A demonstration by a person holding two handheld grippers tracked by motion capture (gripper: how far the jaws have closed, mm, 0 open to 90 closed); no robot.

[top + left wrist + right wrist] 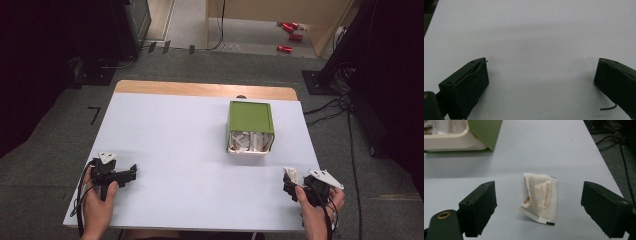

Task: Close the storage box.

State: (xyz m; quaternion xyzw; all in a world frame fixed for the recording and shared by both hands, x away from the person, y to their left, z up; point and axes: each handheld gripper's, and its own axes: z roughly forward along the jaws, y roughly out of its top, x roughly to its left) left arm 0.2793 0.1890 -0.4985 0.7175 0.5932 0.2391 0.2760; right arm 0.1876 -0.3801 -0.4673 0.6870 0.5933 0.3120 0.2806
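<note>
We see the green box [251,120] lying on its side toward the far right of the white worktop [185,150], with bare surface all around it and wide room on its near left; the right gripper [539,205], near the worktop's right edge on the near side of the box, stands spread wide, touching nothing; the white sachet [541,197] lies on the worktop between its jaws, long axis running away from the gripper, roughly toward the far edge; the left gripper [541,80], far to the box's near left, is spread wide and empty.
</note>
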